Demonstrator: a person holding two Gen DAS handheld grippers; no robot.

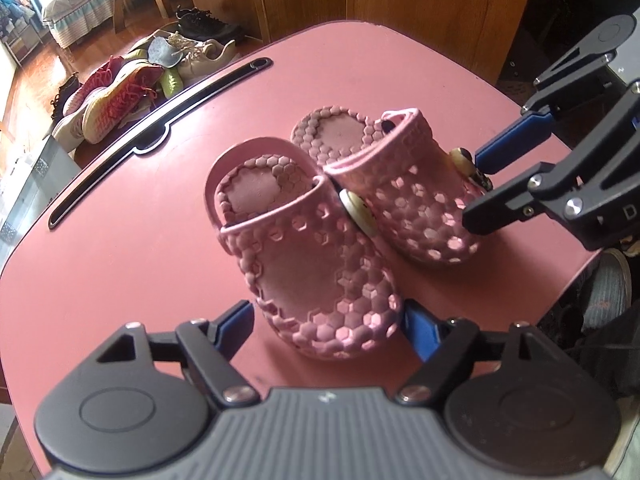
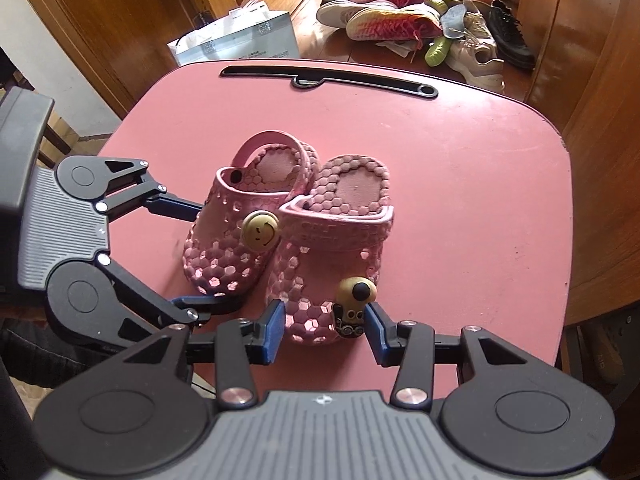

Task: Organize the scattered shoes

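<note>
On the pink tabletop point(image 2: 460, 168) two pink clogs sit side by side, toes toward the tools, so each can be pinched across its toe: the right tool point(image 2: 325, 330) clamps one clog point(image 2: 332, 248), the left tool point(image 1: 328, 320) narrowly brackets the other clog point(image 1: 308, 264), while the sneaker pile point(image 2: 420, 28) waits on the floor at twelve o'clock.

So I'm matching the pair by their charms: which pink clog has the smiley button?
The clog between the left gripper fingers; its yellow smiley sits near the strap. The other clog, in the right gripper, bears a brown figure charm.
</note>
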